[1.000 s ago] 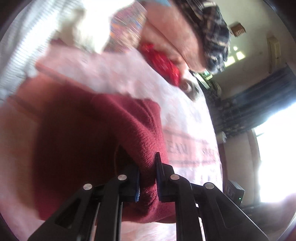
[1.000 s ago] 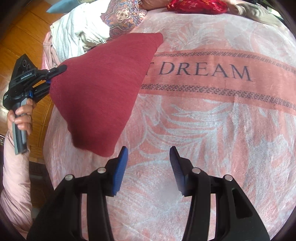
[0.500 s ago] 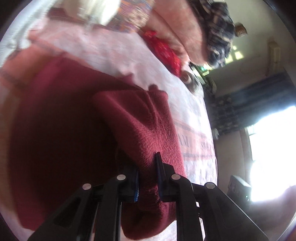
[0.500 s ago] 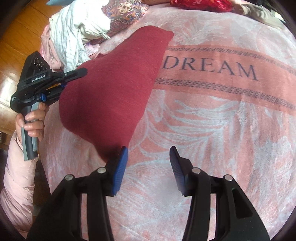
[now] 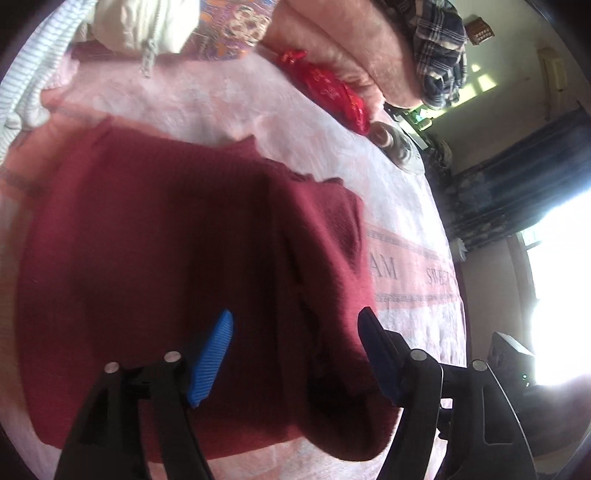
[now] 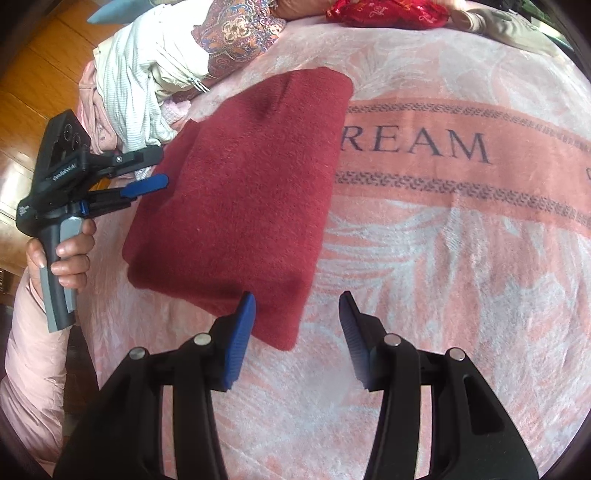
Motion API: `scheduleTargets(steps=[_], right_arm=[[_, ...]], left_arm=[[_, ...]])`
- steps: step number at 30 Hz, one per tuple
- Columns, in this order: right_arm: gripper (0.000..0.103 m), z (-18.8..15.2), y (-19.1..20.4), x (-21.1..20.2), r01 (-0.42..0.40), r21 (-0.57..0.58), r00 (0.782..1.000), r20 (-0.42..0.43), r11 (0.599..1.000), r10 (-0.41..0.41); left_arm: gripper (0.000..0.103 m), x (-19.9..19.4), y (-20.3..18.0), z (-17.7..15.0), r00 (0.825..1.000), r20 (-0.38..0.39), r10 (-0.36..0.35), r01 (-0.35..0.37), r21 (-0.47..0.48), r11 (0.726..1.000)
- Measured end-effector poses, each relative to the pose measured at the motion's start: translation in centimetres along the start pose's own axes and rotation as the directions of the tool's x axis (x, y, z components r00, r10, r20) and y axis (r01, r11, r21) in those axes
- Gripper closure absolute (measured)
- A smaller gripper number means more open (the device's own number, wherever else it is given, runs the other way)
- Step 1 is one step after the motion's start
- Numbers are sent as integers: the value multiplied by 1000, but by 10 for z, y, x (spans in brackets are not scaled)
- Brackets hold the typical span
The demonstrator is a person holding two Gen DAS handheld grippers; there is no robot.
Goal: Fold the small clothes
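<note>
The dark red sweater [image 6: 251,192] lies folded on the pink blanket [image 6: 443,277] that covers the bed. Seen from the right wrist camera it forms a long slab whose long axis runs from the near corner, just ahead of the right claw [image 6: 297,332], up and away toward the far corner beside the printed band reading "REAM". Its right edge covers the start of that lettering. A second layer shows along its left side, set slightly back from the top layer's edge.

The left claw [image 6: 153,170] sits at the sweater's left edge, held by the person's left hand [image 6: 68,258]. Its fingers are spread apart and hold nothing; the blue pad [image 6: 146,185] points at the fabric edge, just beside it, and whether it touches cannot be told. From the left wrist camera the sweater [image 5: 177,266] fills the space ahead of the left claw [image 5: 295,354], with a bulging fold running between the spread fingers.

The right claw is also spread wide and holds nothing. Its left pad [image 6: 240,338] overlaps the sweater's near corner in this view; contact cannot be judged.

Beyond the sweater a heap of pale clothes [image 6: 147,74], a patterned cloth [image 6: 236,33] and a bright red pouch [image 6: 388,11] lie at the far side of the bed.
</note>
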State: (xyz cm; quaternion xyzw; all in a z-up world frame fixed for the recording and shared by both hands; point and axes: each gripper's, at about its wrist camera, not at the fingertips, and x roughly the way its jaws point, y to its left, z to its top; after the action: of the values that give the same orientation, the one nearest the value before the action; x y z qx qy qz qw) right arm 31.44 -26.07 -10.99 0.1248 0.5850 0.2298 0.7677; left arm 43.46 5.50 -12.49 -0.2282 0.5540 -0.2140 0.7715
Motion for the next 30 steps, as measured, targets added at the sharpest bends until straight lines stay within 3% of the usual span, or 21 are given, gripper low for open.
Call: scheduleTargets(steps=[6, 13, 19, 21, 22, 23, 27, 30], right_arm=[[55, 5, 14, 10, -18, -11, 1000, -7, 1000, 18], [54, 3, 2, 11, 3, 8, 1000, -10, 1000, -3], [54, 1, -2, 14, -5, 8, 1000, -12, 1000, 5], [54, 1, -2, 15, -6, 8, 1000, -14, 1000, 6], [54, 1, -3, 16, -6, 10, 1000, -14, 1000, 6], [54, 0, -4, 14, -5, 12, 1000, -12, 1000, 5], [54, 0, -4, 13, -8, 14, 1000, -7, 1000, 8], [54, -1, -2, 10, -7, 15, 1000, -5, 1000, 7]], left_arm=[[33, 22, 10, -3, 989, -69, -134, 129, -69, 989], [36, 61, 1, -9, 974, -120, -194, 184, -91, 979], [37, 82, -4, -13, 974, -152, -171, 158, -95, 983], [49, 84, -9, -13, 974, -162, -159, 148, -81, 986], [68, 85, -10, -13, 973, -170, -157, 145, -79, 986], [75, 85, -11, -14, 971, -173, -163, 151, -82, 985], [82, 81, -20, -14, 978, -141, -151, 140, -87, 986], [83, 61, -26, -14, 980, -74, -184, 178, -84, 981]])
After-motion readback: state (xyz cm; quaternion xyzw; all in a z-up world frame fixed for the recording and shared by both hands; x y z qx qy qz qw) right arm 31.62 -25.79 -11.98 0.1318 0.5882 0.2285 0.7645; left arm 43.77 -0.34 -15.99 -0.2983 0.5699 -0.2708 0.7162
